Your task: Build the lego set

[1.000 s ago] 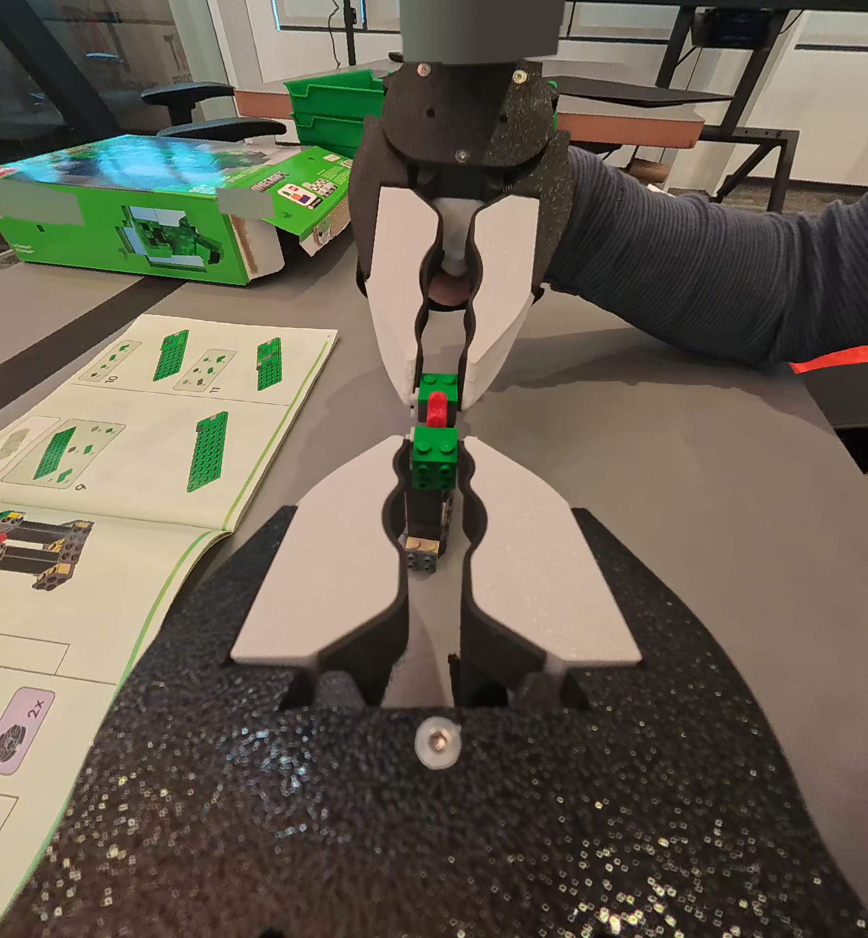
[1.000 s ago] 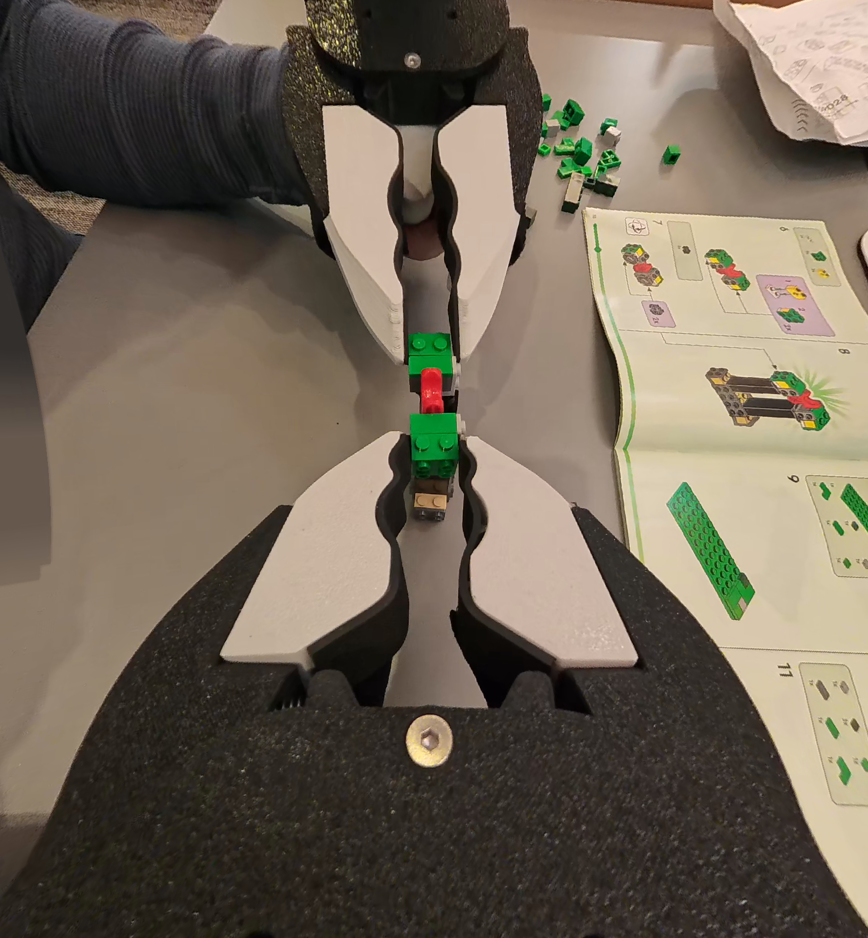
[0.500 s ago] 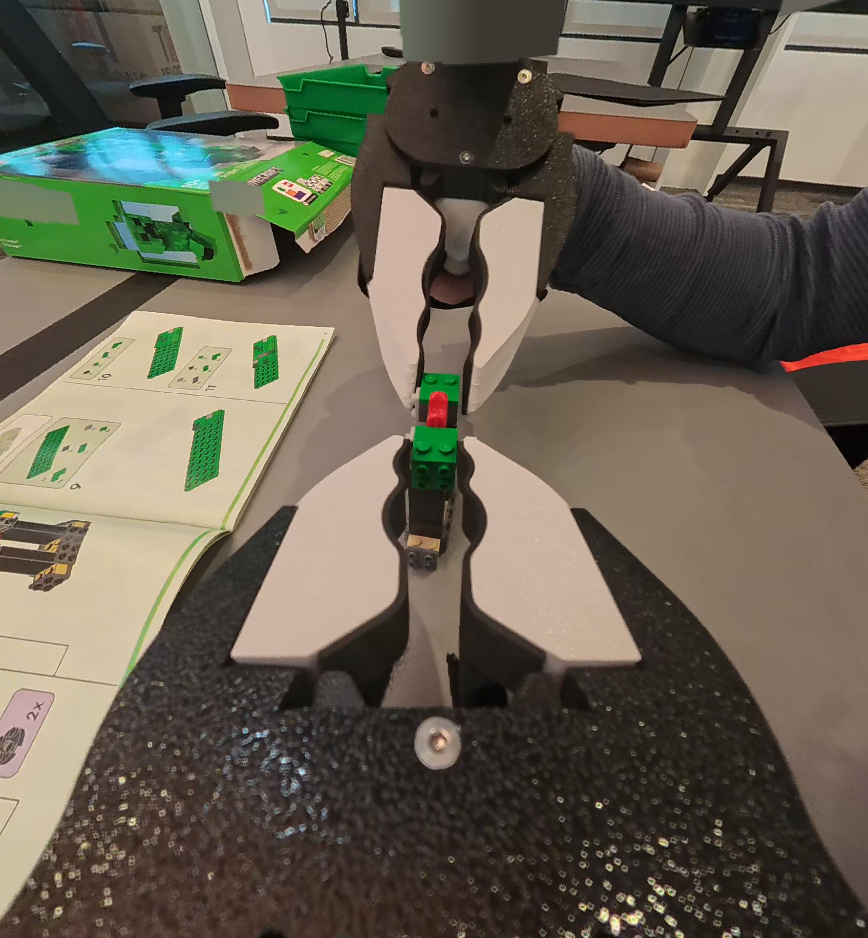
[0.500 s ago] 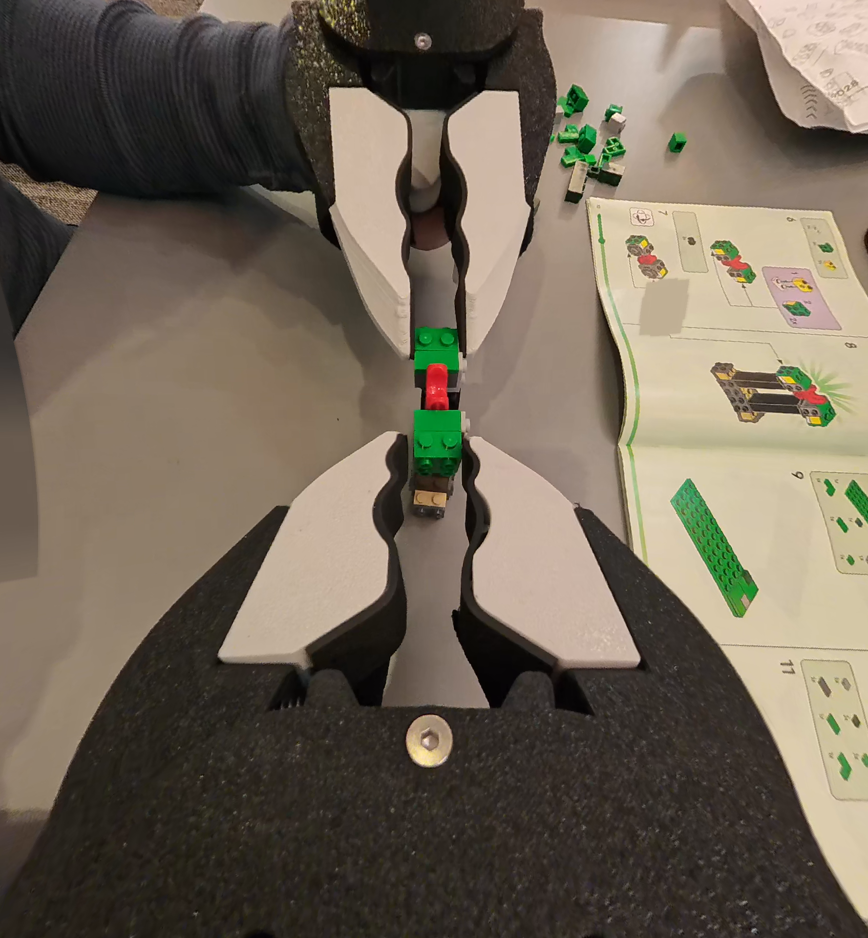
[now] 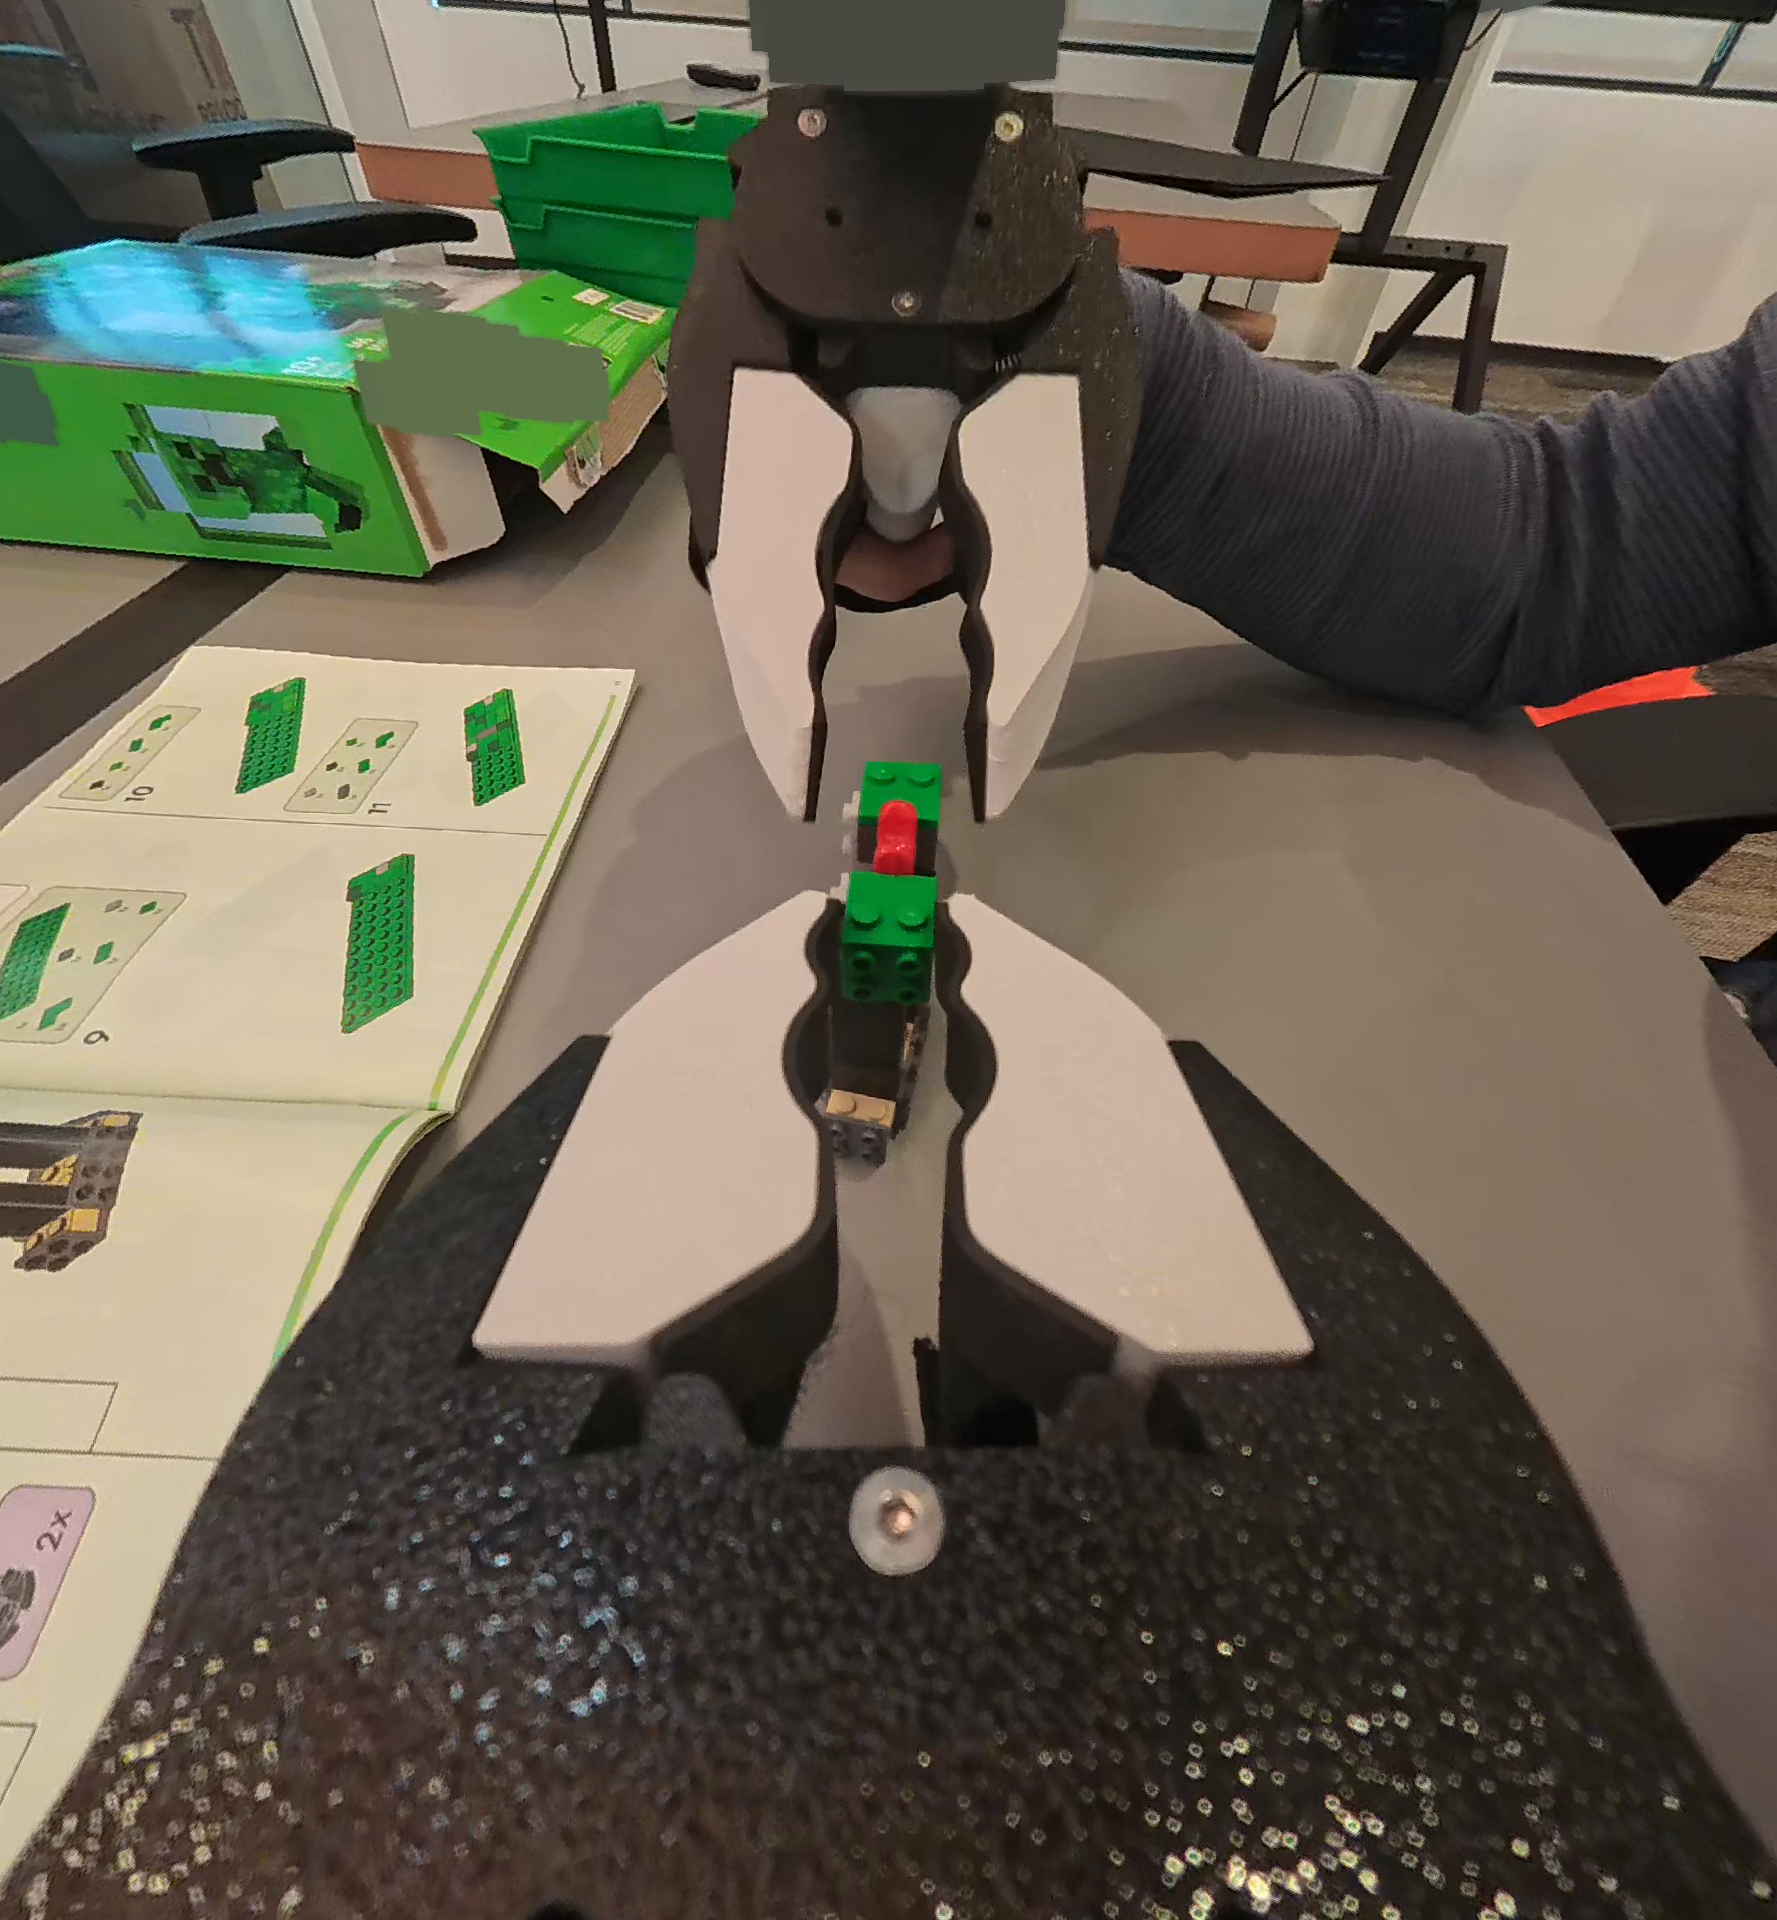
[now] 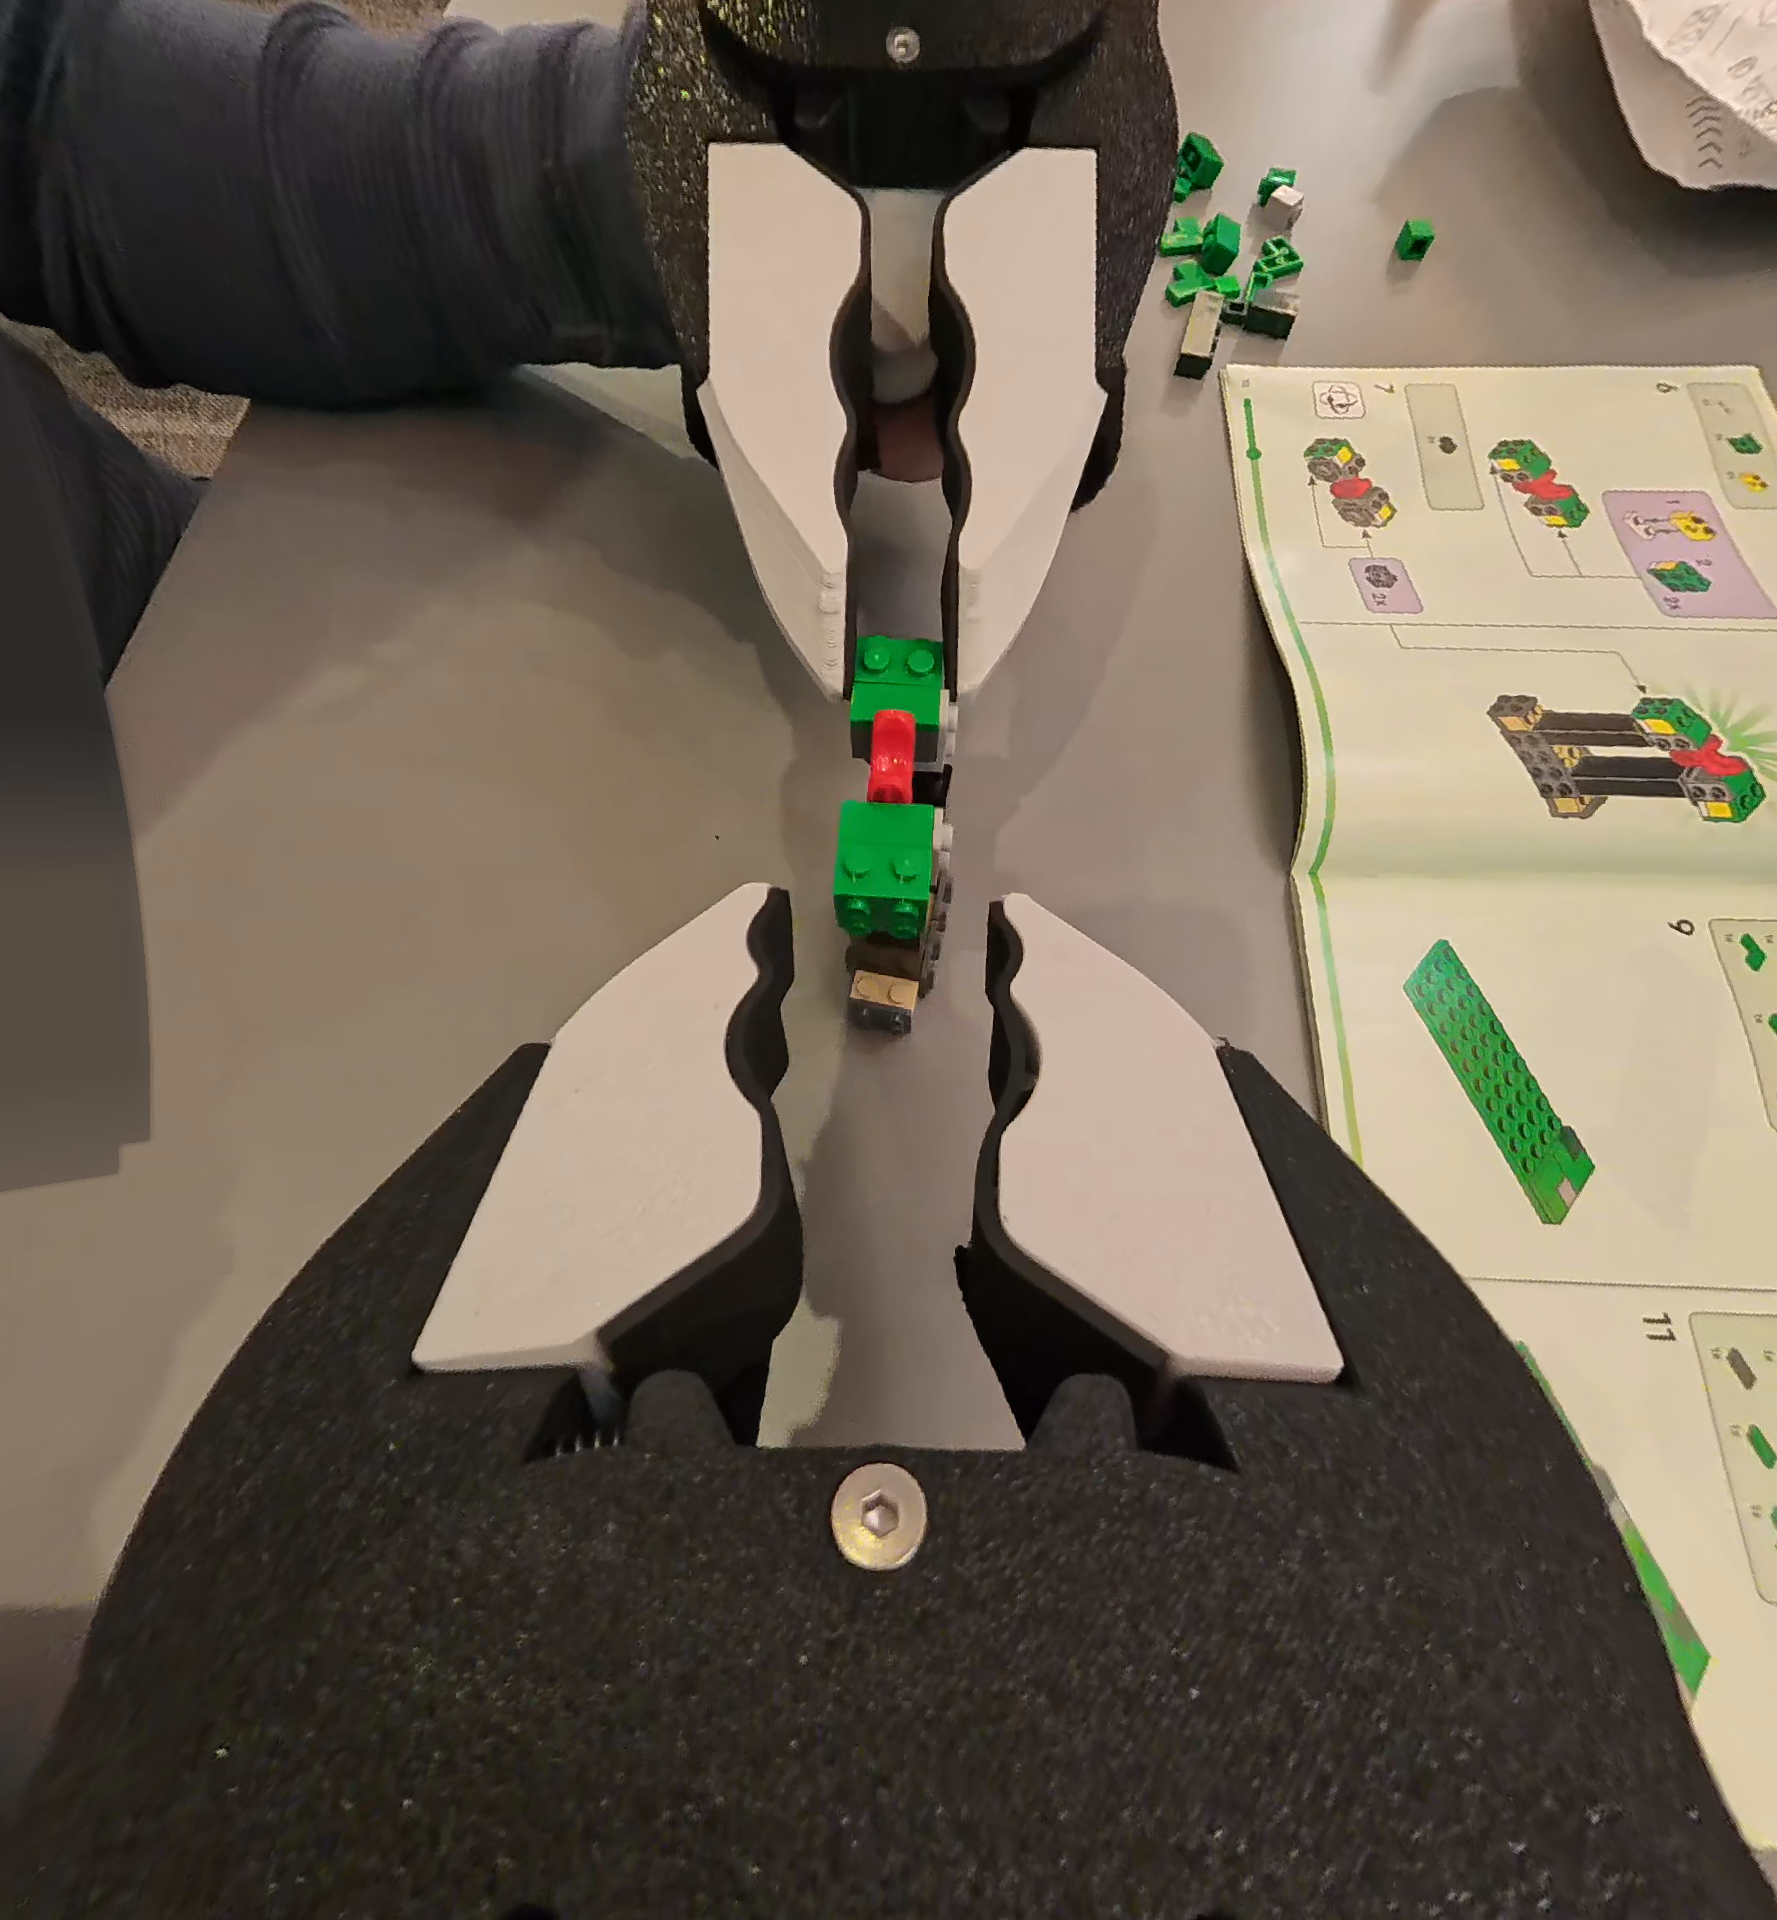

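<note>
Now our left gripper clamps the Lego assembly; our right gripper gapes, so we should regrip squarely.

Lego assembly btwn jaws: green blocks, red connector, black bars, tan/grey end. Fingers white w/ black pads. Booklet pale green. Table grey.

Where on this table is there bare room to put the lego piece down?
The widest free patch is bare grey table between the sleeve and the lego assembly. The other side is crowded: the instruction booklet covers it, with loose bricks above. The box takes the far corner.
</note>
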The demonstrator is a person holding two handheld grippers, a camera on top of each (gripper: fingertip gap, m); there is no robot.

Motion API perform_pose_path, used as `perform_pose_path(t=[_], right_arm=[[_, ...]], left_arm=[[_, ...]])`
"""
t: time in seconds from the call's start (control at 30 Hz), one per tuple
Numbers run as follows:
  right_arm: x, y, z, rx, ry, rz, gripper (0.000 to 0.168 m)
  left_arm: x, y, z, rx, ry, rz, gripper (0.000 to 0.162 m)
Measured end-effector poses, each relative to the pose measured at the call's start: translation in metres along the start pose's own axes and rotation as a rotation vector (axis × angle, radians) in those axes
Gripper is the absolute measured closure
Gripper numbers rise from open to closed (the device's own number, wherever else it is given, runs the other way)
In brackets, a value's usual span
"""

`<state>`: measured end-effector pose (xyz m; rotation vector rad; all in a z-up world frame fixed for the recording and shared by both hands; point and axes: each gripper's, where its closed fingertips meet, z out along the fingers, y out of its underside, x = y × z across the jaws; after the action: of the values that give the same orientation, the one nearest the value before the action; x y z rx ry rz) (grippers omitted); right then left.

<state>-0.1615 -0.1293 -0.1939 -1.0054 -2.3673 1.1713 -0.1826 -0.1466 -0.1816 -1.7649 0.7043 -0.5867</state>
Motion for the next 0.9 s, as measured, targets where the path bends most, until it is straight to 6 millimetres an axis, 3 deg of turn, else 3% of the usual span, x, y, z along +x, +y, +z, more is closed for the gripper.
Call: perform_pose_path(t=[0.17, 0.33, 0.47, 0.53, 0.6, 0.7, 0.77, 0.9], right_arm=[[0.002, 0.005, -0.002, -0.009, 0.005, 0.046, 0.125], [-0.007, 0.029, 0.010, 0.004, -0.006, 0.136, 0.115], [-0.005, 0.033, 0.011, 0.147, 0.084, 0.147, 0.113], [0.004, 0.023, 0.003, 0.231, 0.168, 0.144, 0.111], [0.006, -0.001, -0.012, 0.349, 0.236, 0.111, 0.112], [-0.005, -0.039, -0.030, 0.443, 0.273, 0.029, 0.117], [-0.013, -0.048, -0.027, 0.371, 0.303, -0.022, 0.123], [-0.018, -0.039, -0.017, 0.088, 0.420, -0.122, 0.141]], left_arm=[[0.000, -0.002, 0.001, 0.002, 0.005, 0.012, 0.146], [0.002, -0.004, -0.001, 0.018, 0.018, 0.028, 0.146], [0.000, -0.023, -0.014, 0.134, -0.011, 0.051, 0.146], [-0.004, -0.028, -0.022, 0.164, -0.046, 0.024, 0.146], [0.000, -0.028, -0.024, 0.139, -0.051, 0.044, 0.146], [0.007, -0.025, -0.019, 0.071, -0.074, 0.121, 0.146], [0.012, -0.023, -0.014, 0.018, -0.083, 0.166, 0.146], [0.015, -0.018, -0.006, -0.074, -0.124, 0.249, 0.146]])
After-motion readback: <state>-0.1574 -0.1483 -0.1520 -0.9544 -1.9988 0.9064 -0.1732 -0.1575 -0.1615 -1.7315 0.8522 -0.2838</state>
